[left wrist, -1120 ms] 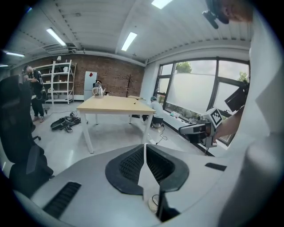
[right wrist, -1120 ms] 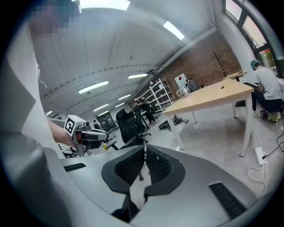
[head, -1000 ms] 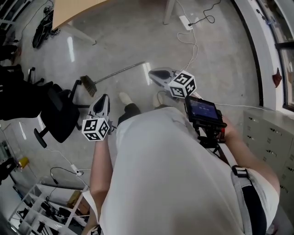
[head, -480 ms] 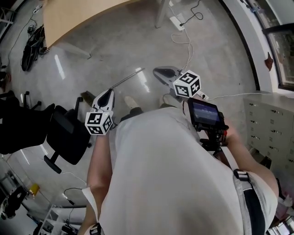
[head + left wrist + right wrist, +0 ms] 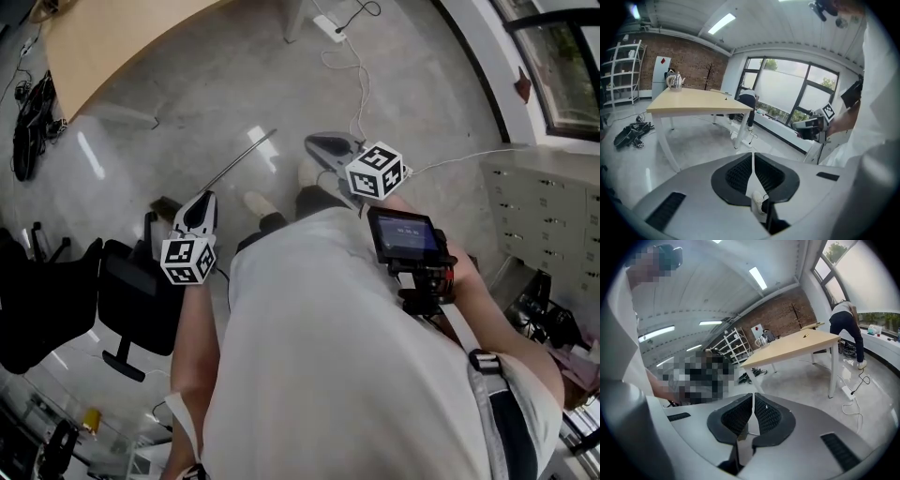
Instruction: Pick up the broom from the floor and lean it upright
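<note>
Approach step: the left tongs (image 5: 207, 198) and right tongs (image 5: 313, 144), both pressed together and empty, hover near the broom (image 5: 240, 160) (it lies flat) and must next spread over its handle.

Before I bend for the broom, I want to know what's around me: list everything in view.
table: one, light wood top, white legs; far side of the floor
broom: one, metal handle, dark head; lying on the floor in front of the table
office chair: one, black; on the left
power strip: one, white; floor by a table leg, white cable trailing
cable bundle: one, black; floor, far left
window: one, dark frame; right
drawer cabinet: one, grey; right, below the window
kettle: one, silver; on the table
second person: one; bending by the window
shoes: two, white; between the grippers
left gripper: one, grey; jaws shut, empty
right gripper: one, grey; jaws shut, empty
</note>
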A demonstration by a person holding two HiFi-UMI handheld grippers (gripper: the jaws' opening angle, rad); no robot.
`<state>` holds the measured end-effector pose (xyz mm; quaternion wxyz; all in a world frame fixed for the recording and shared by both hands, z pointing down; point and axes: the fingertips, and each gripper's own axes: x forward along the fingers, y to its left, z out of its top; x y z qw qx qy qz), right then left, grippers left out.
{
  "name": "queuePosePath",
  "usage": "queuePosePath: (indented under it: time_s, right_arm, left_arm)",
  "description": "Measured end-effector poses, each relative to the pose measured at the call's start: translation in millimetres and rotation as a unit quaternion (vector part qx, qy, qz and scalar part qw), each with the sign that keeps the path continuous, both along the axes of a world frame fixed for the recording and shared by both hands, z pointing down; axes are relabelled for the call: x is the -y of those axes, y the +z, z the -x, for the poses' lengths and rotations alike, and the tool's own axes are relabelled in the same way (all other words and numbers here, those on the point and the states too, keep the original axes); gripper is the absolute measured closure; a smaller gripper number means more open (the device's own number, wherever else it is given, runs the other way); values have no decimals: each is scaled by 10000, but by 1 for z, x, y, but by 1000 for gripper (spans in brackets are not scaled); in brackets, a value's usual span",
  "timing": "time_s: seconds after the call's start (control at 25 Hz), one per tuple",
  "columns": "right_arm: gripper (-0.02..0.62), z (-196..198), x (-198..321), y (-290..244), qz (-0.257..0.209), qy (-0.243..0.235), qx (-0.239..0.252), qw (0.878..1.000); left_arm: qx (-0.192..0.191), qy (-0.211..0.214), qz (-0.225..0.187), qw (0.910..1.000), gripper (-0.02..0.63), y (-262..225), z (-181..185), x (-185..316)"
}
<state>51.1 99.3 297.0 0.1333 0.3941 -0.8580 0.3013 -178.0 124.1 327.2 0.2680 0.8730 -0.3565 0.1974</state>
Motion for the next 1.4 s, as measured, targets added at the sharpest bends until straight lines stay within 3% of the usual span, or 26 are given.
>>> queuePosePath:
  time_s: [0.2, 0.4, 0.6, 0.88, 1.16, 1.4]
  right_arm:
    - [571, 0, 3, -4, -9, -106, -141, 9998]
    - [571, 33, 27, 6, -38, -635, -190, 9978]
    - [571, 30, 50, 25, 79, -1157, -185, 9931]
    - [571, -5, 40, 65, 469, -1481, -196, 9877]
    - [571, -7, 16, 118, 859, -1923, -316, 9771]
    - [571, -13, 14, 169, 995, -2242, -721, 9668]
  left_arm:
    - [49, 222, -20, 9997, 583, -2, -13, 1]
    - [259, 178, 45, 9995, 584, 7, -1, 16]
    - [370, 65, 316, 9988, 584, 28, -20, 30]
    - [557, -3, 992, 9935, 584, 76, -54, 8]
    - [1048, 35, 1303, 9859, 584, 134, -45, -12]
    - [1171, 270, 1520, 9811, 584, 183, -50, -18]
